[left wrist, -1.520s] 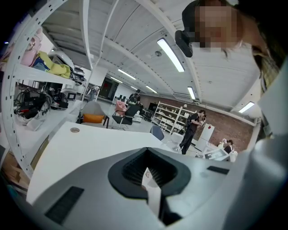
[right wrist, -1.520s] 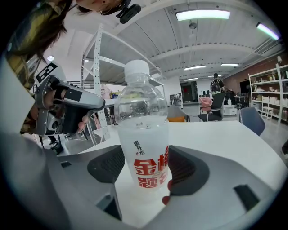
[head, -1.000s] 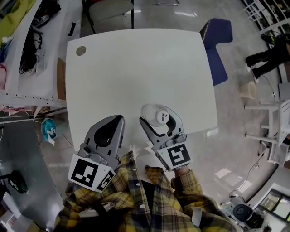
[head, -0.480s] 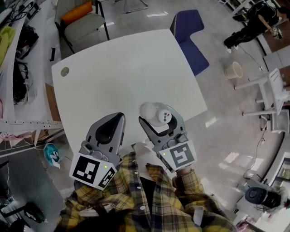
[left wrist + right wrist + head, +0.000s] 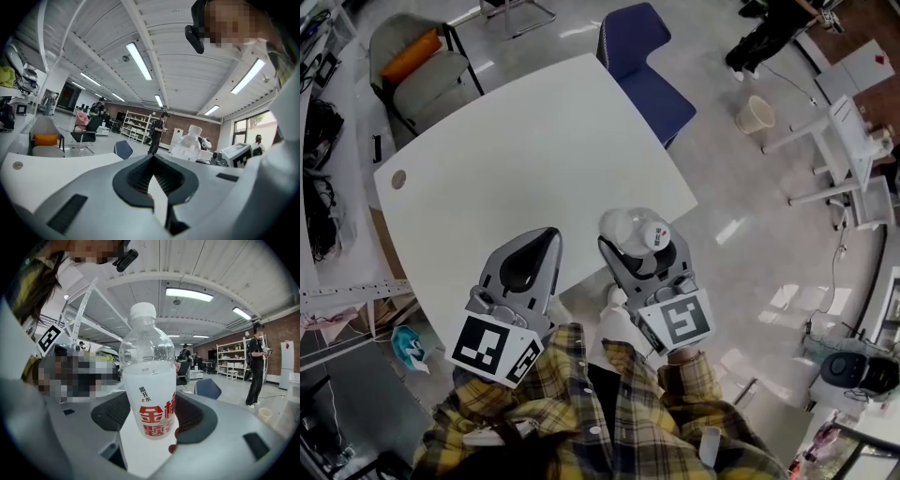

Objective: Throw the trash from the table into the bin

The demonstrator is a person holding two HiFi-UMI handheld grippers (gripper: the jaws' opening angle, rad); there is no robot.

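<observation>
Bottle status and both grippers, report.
Right gripper shut on plastic bottle, upright, over table near edge. Left gripper shut, empty. Pale bucket on open floor right of table.

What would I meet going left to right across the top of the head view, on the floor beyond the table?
grey chair with an orange cushion → blue chair → beige bin → white stand

White table point(image 5: 534, 150), rounded corners, one round cable cap point(image 5: 397, 178) near its left corner. Glossy floor point(image 5: 741, 216) carries blue chair point(image 5: 642, 70) at table edge, grey chair point(image 5: 412, 61), beige bin point(image 5: 757, 114).
</observation>
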